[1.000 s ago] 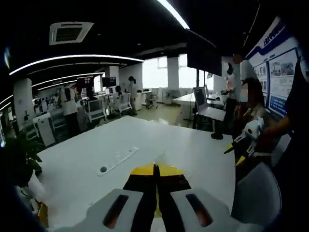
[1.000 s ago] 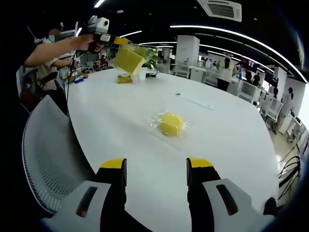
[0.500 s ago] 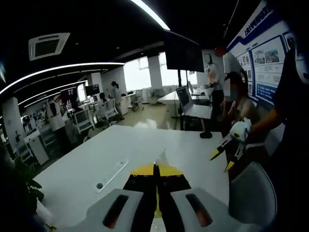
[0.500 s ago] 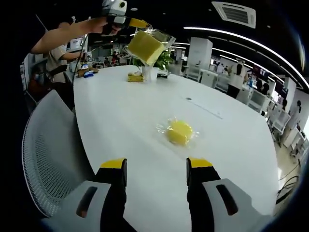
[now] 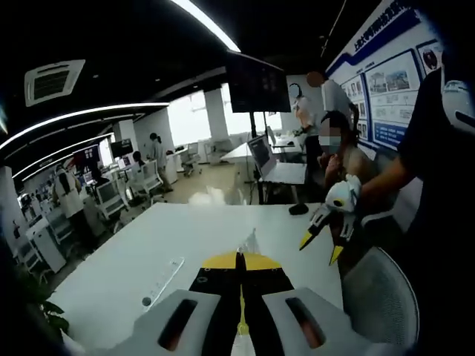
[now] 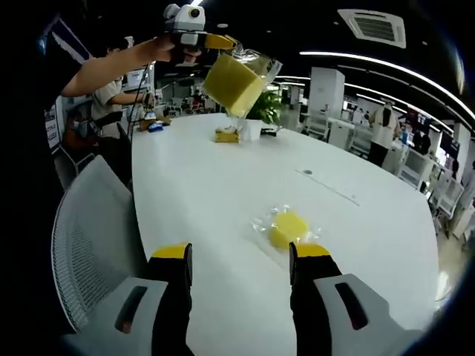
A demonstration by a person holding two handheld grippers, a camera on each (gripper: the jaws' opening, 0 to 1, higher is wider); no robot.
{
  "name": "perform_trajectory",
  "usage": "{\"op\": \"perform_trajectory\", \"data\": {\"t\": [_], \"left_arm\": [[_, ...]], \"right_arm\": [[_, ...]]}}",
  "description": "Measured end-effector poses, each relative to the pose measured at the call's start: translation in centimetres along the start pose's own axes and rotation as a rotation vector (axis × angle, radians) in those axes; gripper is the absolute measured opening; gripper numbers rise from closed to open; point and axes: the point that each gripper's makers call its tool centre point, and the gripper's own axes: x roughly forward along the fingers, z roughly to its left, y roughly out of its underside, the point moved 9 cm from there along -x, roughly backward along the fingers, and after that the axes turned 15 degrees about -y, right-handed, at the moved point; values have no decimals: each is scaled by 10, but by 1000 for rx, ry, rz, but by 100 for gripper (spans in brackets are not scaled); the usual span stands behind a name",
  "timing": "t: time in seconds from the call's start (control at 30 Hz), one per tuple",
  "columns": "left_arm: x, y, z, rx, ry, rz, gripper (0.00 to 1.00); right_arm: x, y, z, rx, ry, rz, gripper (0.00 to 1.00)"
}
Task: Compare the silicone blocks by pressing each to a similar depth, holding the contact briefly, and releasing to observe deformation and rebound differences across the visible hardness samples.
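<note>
Left gripper view: the left gripper (image 5: 239, 297) is pinching a clear bag, jaws closed; the right gripper (image 5: 320, 236) is hanging open beyond.

Right gripper view: jaws gaping wide over the worktop (image 6: 215, 193); a wrapped block (image 6: 288, 228) is lying just ahead of the right jaw; a bagged block (image 6: 233, 83) is dangling far ahead.

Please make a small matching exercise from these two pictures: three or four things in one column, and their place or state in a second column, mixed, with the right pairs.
Things:
1. square block
2. round block
3. right gripper
4. chair

Place or state:
A. jaws open, holding nothing
B. hanging in its clear wrap from the left gripper, above the table
C. lying wrapped on the table
D. beside the table edge, white mesh back

Pairs: 1-B, 2-C, 3-A, 4-D
</note>
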Motion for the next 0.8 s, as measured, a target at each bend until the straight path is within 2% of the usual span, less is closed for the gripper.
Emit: {"op": "perform_trajectory", "data": {"t": [0.17,0.33,0.53,0.8], "left_arm": [[5,-3,-10,33,39,10,0],[10,-4,-19,40,70,6,0],[13,-6,-27,37,102,6,0],[17,-4,-36,50,152,9,0]], "right_arm": [[-1,-28,-12,11,-109,-65,51],[3,-55,-28,-52,-149,-51,54],[13,-89,-40,-79,-226,-86,52],[34,-115,-44,-110,-311,-90,53]]}}
